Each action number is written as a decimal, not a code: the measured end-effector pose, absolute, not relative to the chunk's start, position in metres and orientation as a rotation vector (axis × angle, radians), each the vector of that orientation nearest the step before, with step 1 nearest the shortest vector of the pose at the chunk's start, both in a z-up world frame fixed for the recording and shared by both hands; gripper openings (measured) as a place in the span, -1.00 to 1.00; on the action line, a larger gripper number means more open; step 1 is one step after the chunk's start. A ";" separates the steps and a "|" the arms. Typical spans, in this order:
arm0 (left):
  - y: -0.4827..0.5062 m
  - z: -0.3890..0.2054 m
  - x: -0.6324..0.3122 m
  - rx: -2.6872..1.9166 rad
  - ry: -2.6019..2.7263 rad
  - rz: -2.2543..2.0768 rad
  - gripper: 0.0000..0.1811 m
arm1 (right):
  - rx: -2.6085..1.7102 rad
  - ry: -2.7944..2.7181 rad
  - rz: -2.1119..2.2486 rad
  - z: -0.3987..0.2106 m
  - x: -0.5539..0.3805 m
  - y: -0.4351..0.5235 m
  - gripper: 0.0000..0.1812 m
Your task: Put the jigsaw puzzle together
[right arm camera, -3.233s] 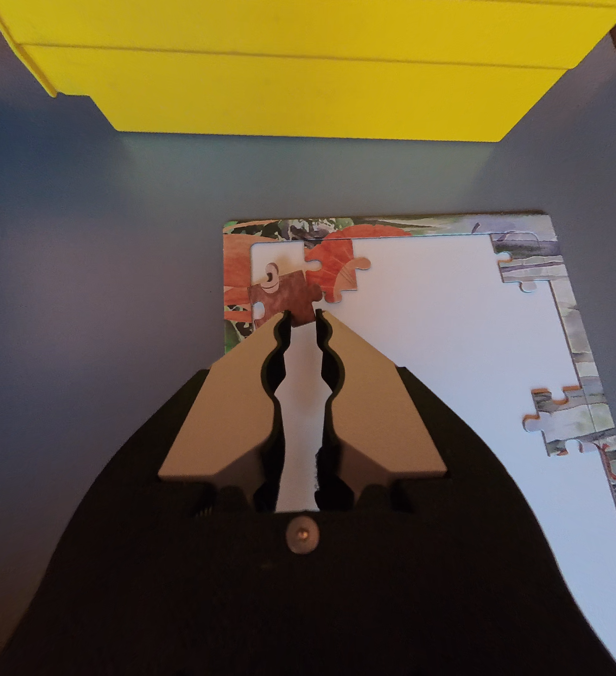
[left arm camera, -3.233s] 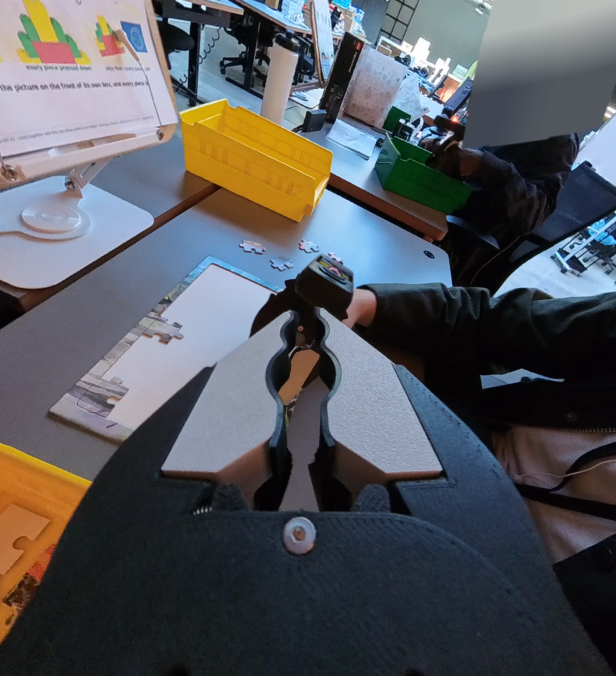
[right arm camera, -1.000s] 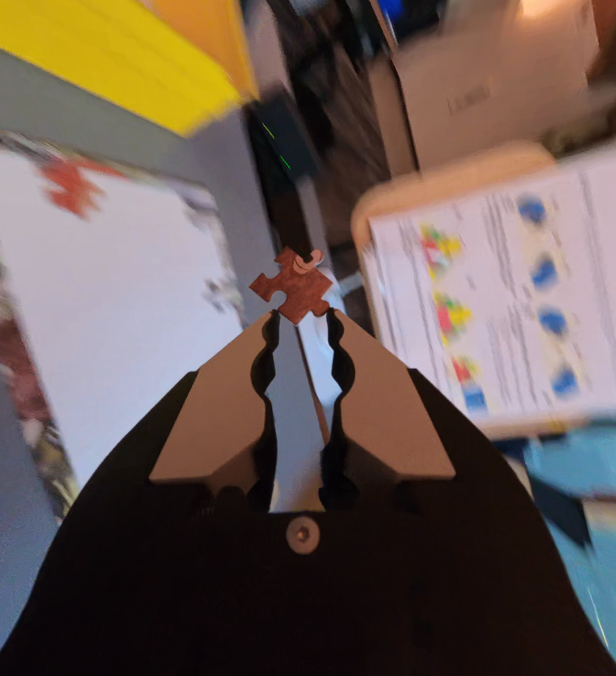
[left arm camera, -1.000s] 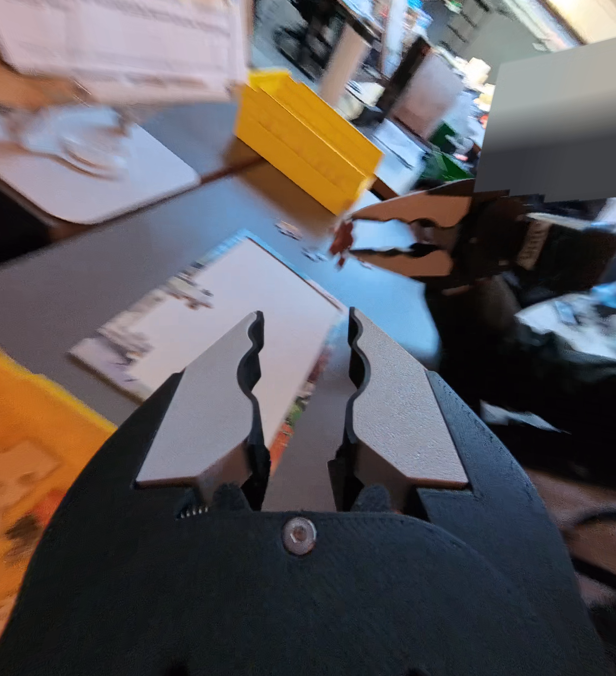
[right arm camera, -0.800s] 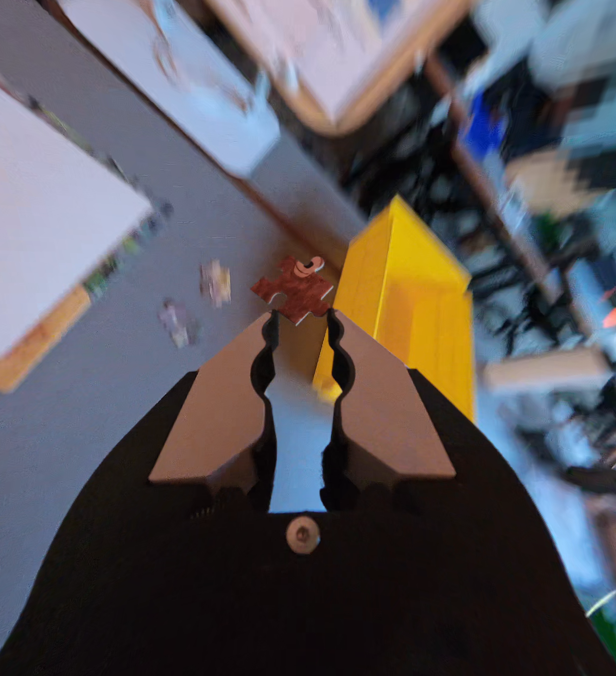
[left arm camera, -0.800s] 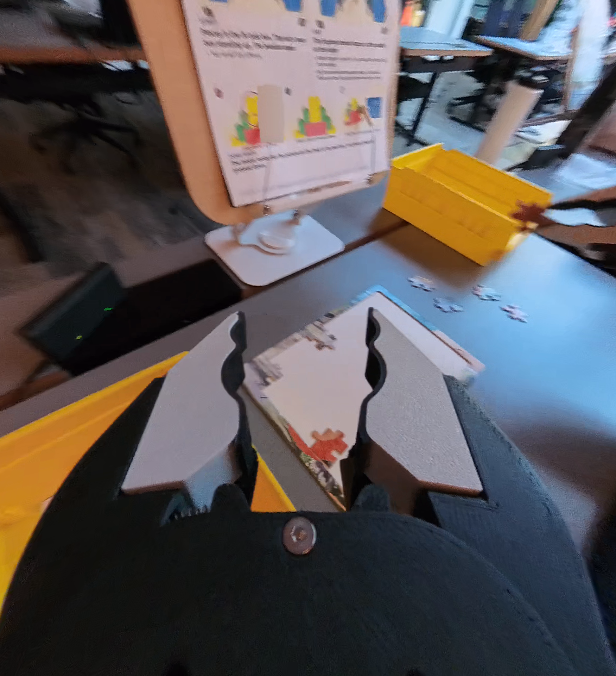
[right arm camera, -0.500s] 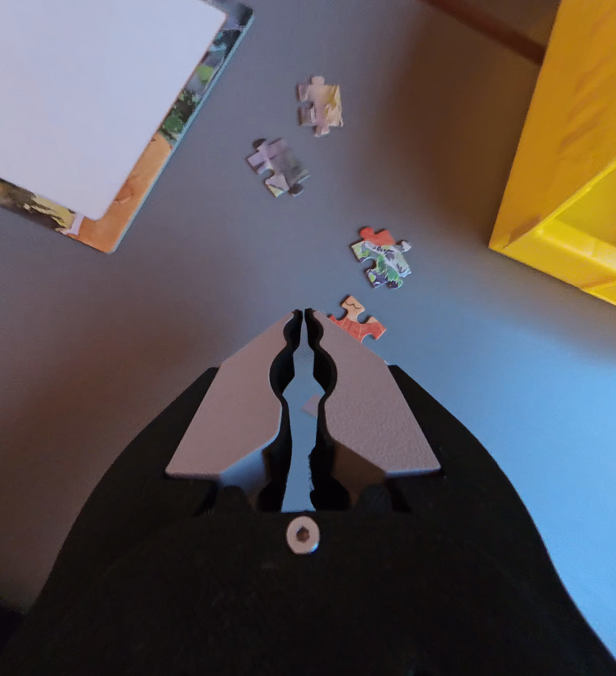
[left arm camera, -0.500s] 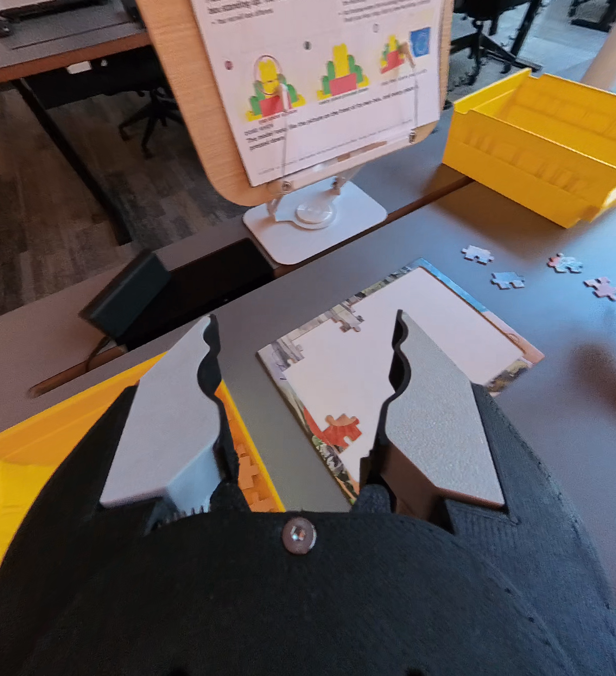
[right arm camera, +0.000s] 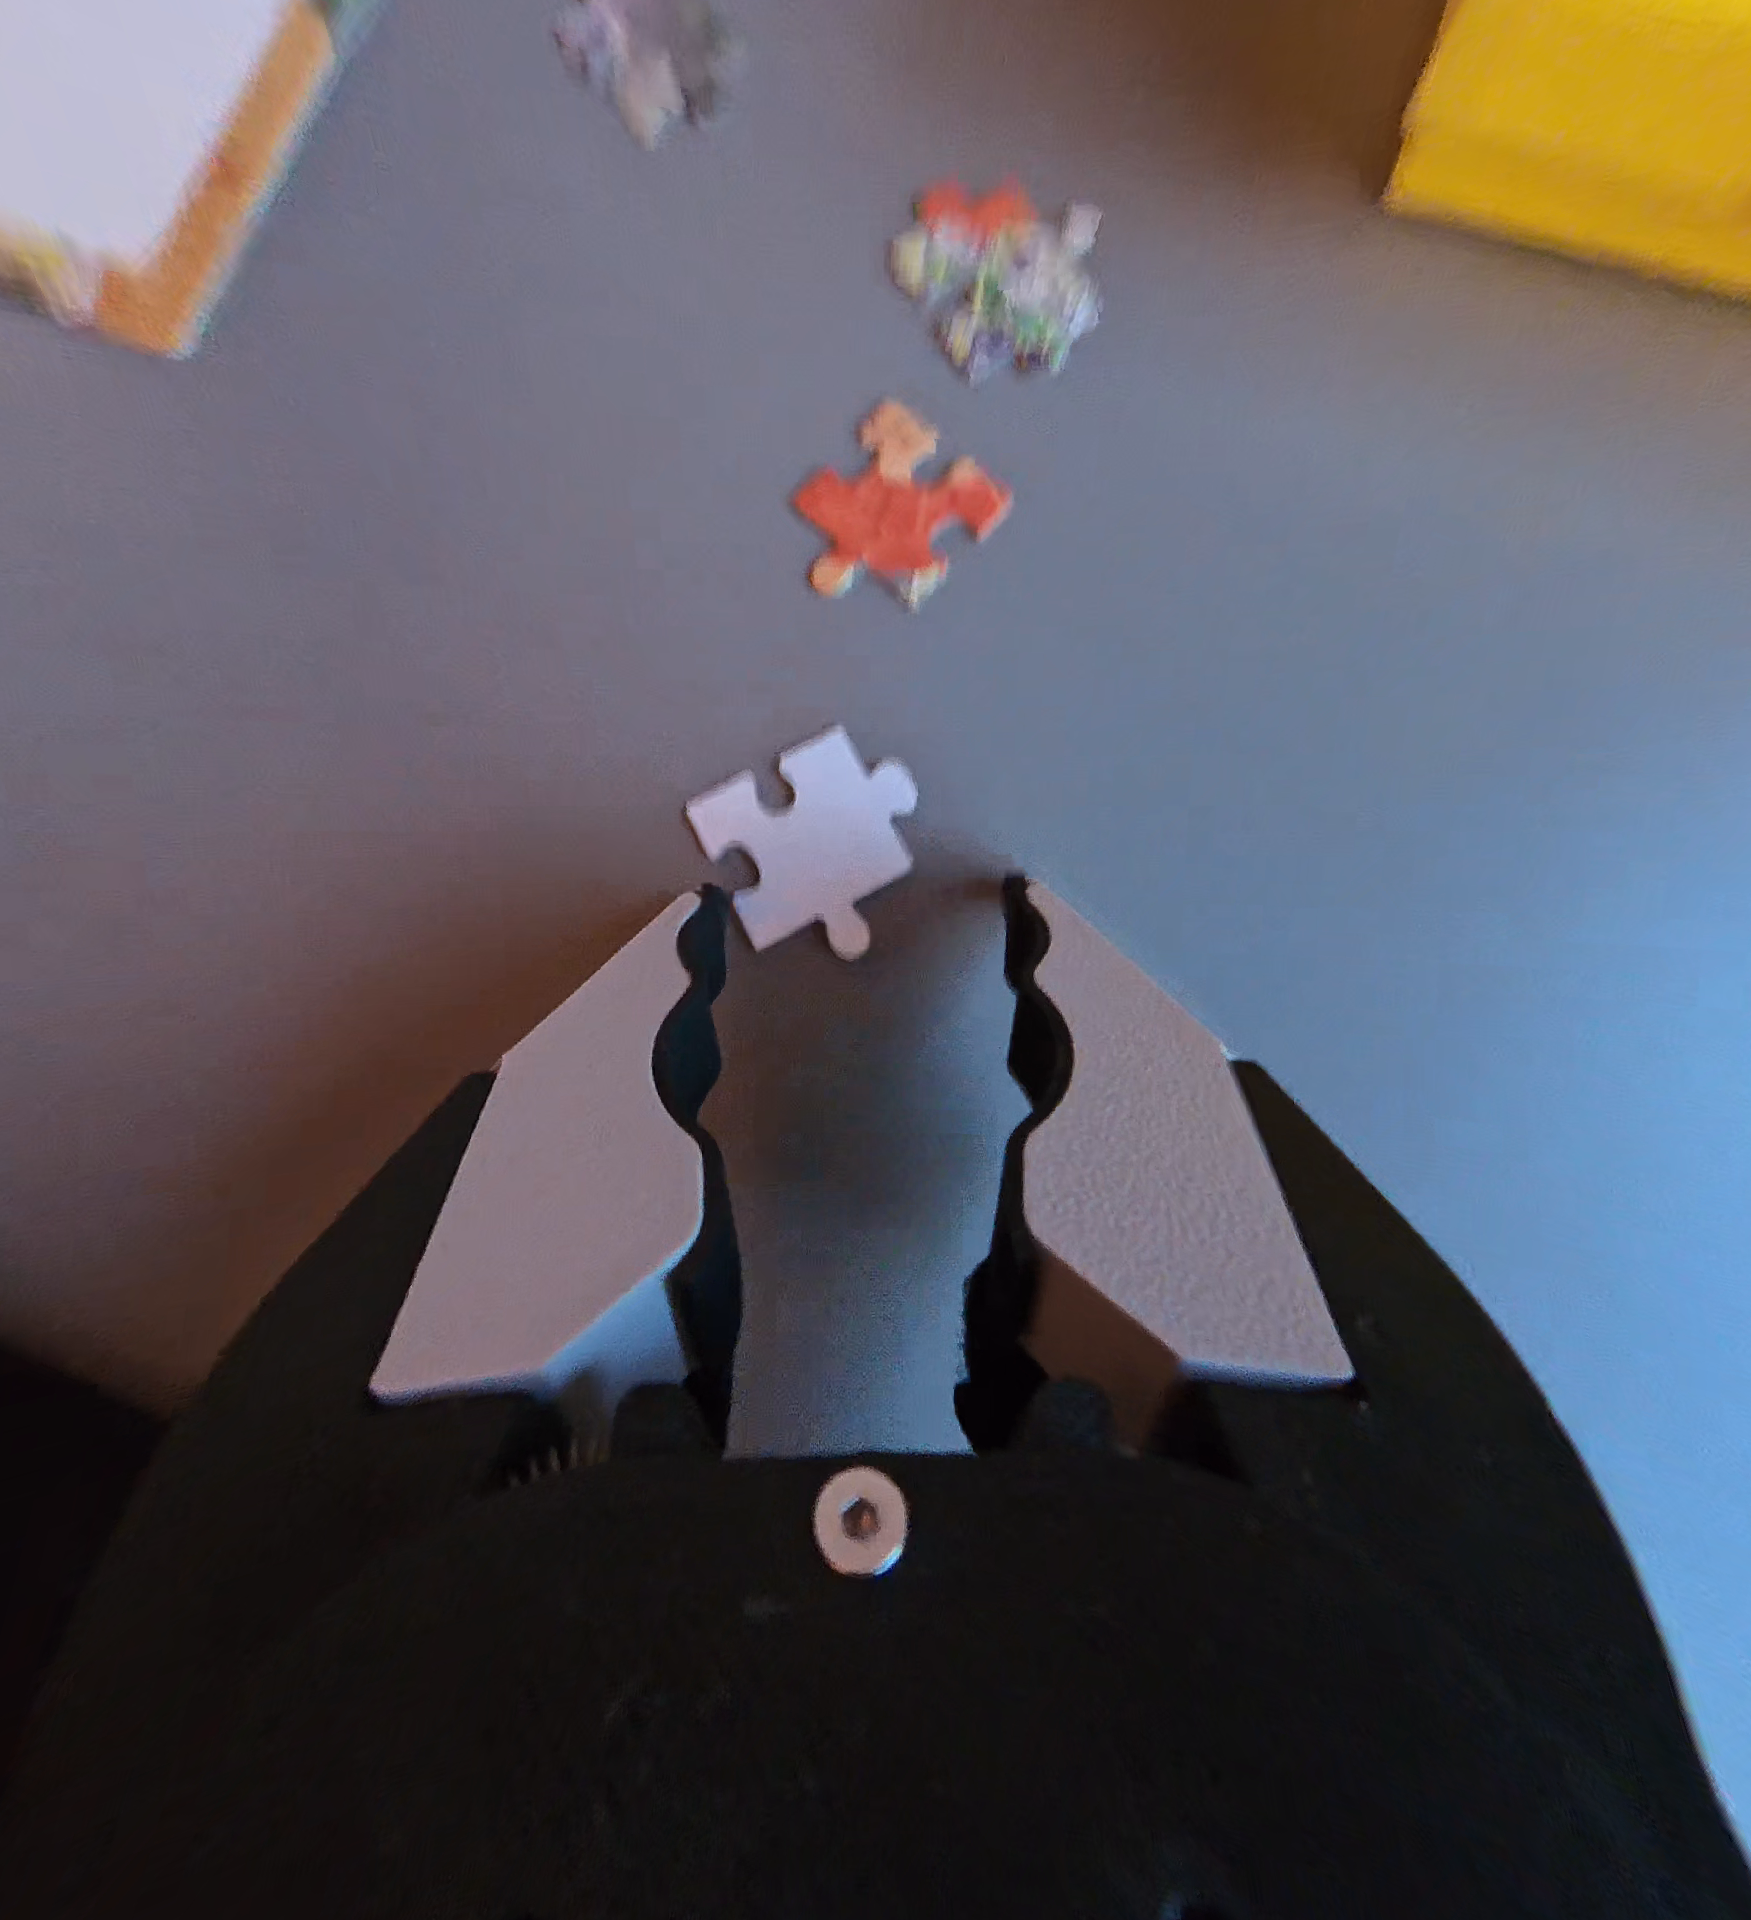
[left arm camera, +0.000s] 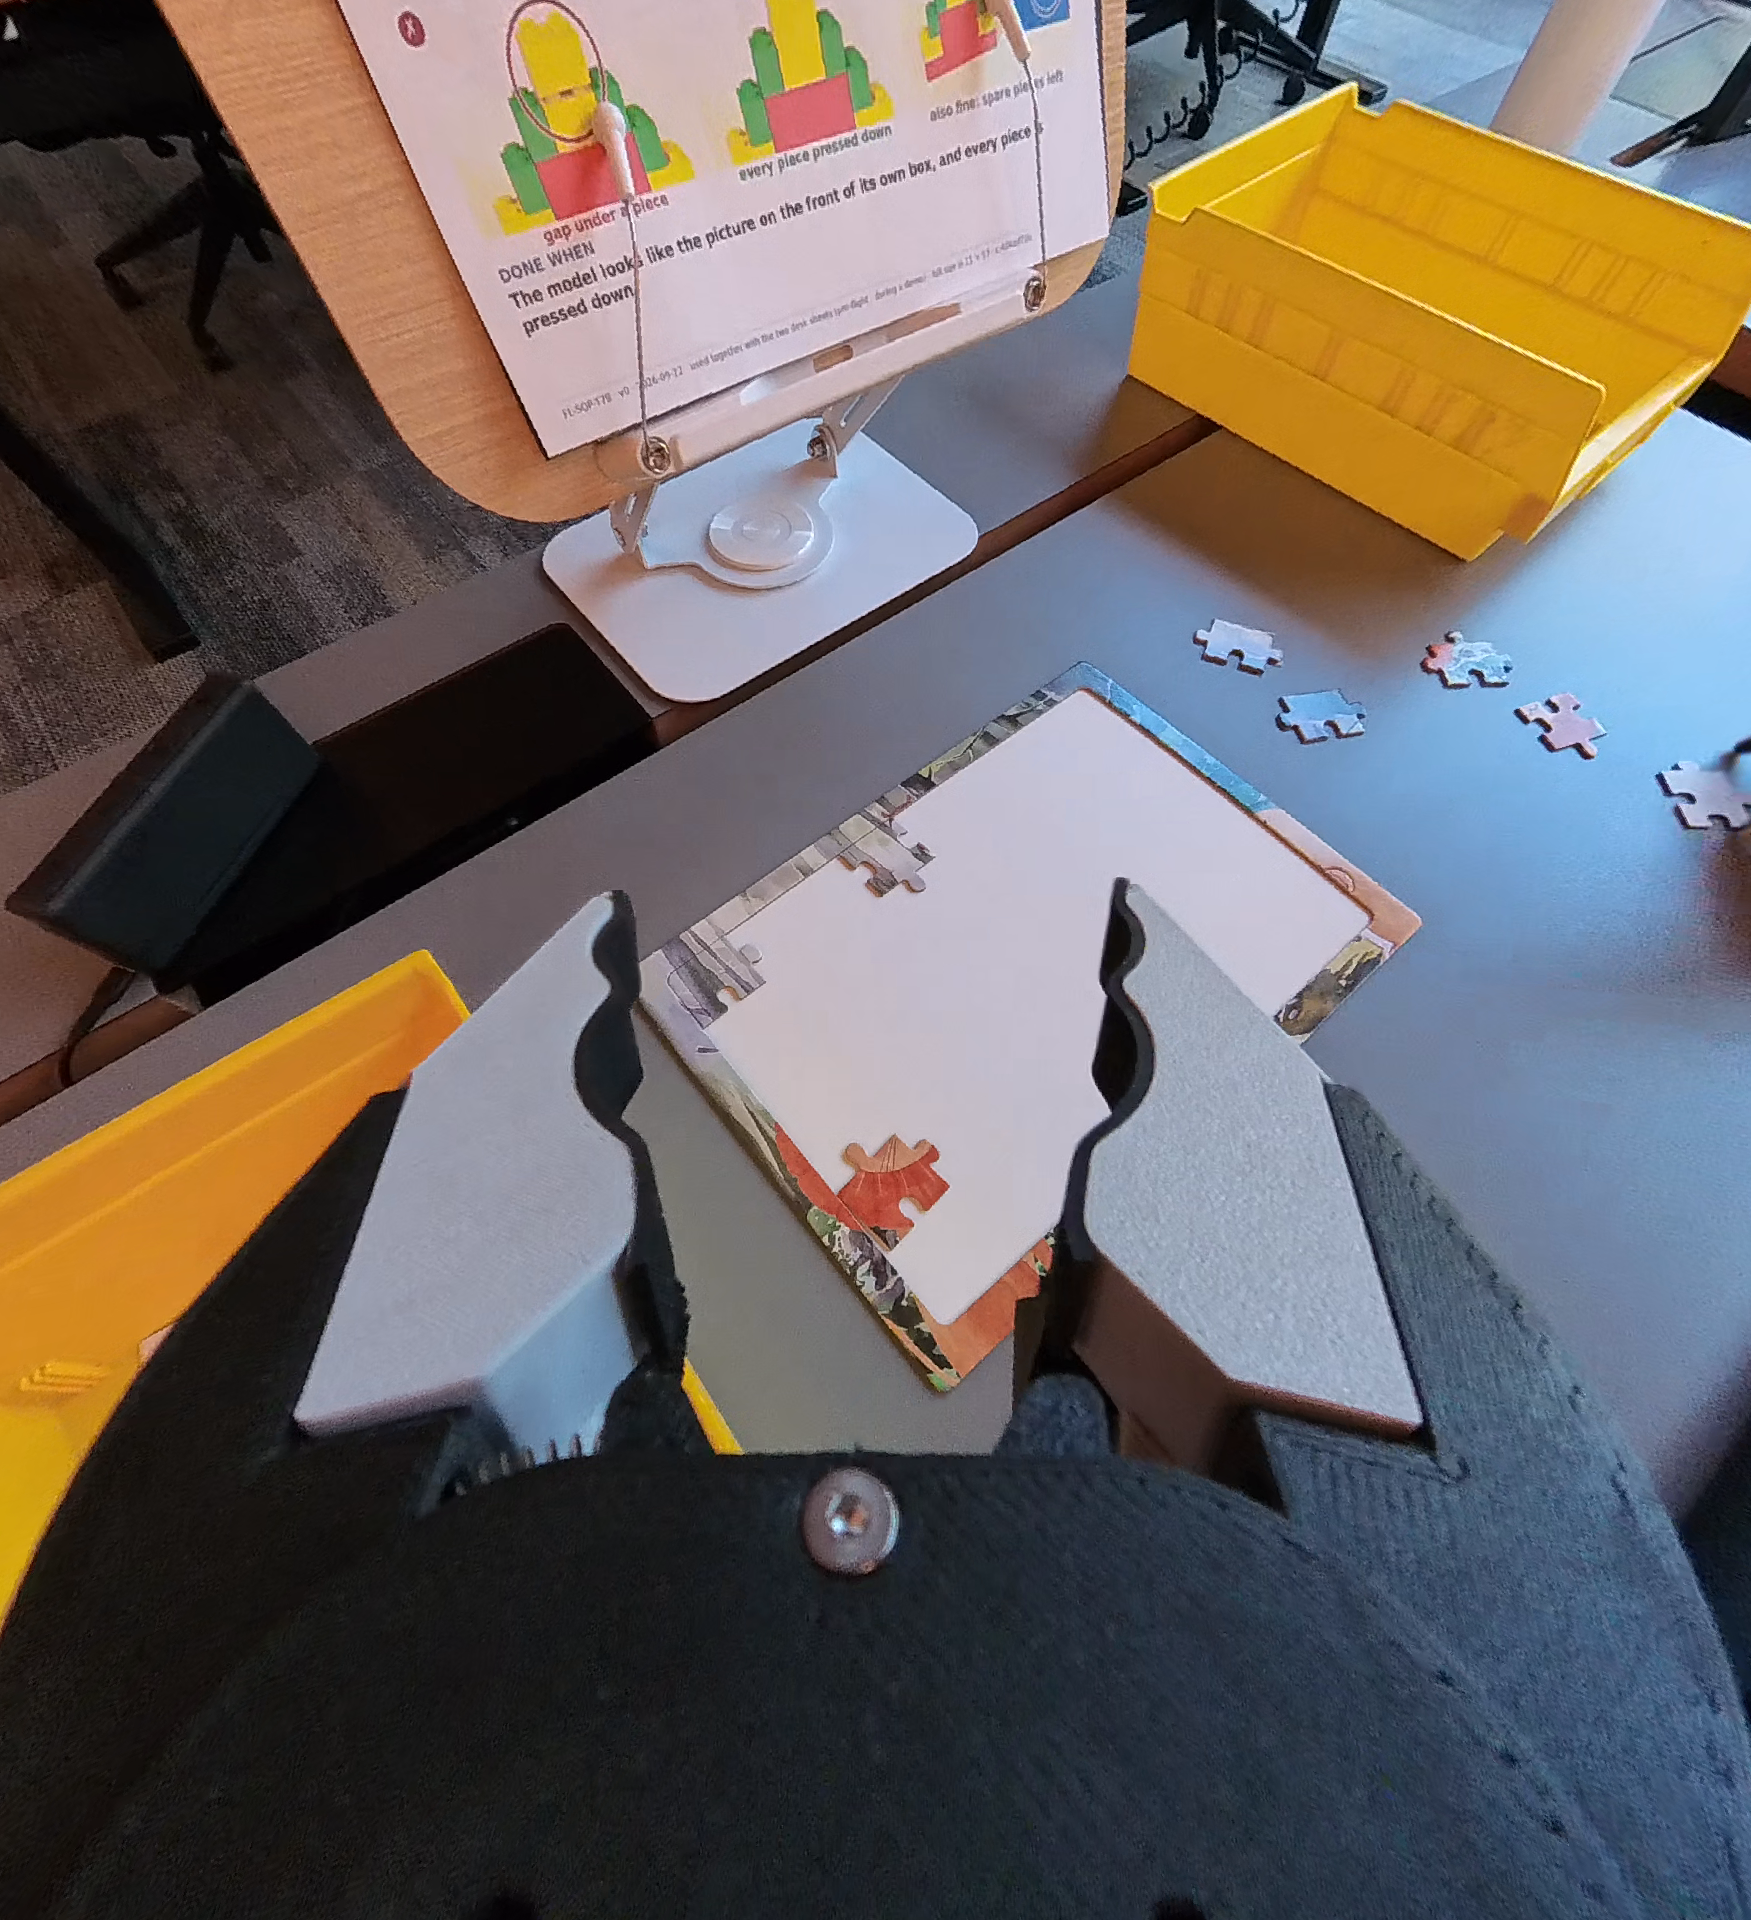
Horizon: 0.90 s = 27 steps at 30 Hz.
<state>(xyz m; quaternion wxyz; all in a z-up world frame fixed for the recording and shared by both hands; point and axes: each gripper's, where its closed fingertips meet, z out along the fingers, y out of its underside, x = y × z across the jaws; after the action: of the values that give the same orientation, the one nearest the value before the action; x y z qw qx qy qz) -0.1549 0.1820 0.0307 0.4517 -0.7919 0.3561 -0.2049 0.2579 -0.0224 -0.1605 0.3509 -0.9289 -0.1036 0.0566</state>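
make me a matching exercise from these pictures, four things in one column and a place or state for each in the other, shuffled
Things:
1. plain-side-up piece
2. red piece
3. puzzle tray
4. left gripper

Places or states:
A. jaws wide open, above the tray
B. lying on the grey table, just ahead of the right gripper's open jaws
C. mostly bare white inside, few pieces fitted
D. picture side up on the table, beyond the plain-side-up piece

Pairs: 1-B, 2-D, 3-C, 4-A

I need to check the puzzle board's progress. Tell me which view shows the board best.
The left wrist view: the puzzle board lies almost whole between the open fingers, with its few fitted pieces visible along the frame. The right wrist view catches only one blurred corner at the upper left.
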 end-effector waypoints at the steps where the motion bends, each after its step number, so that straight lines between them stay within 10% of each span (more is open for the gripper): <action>1: 0.181 0.030 -0.154 -1.958 0.888 -0.504 -0.03 | -2.363 -0.250 0.200 -0.157 0.256 -0.020 -0.47; 6: 0.178 0.027 -0.149 -1.955 0.919 -0.495 -0.06 | -2.337 -0.412 0.197 -0.159 0.241 -0.022 -0.87; 16: 0.172 0.020 -0.141 -1.967 0.960 -0.510 -0.07 | -2.367 -0.349 0.137 -0.162 0.243 -0.022 -0.52; 27: 0.115 0.016 -0.074 -1.904 1.124 -0.940 -0.10 | -2.234 -0.513 0.036 -0.144 0.220 -0.013 -0.81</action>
<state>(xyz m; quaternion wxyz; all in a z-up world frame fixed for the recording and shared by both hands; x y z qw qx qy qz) -0.0740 0.1150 0.0158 0.3612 -0.7389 0.4364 -0.3648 0.2201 -0.0135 -0.1445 0.4119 -0.8879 -0.2041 0.0145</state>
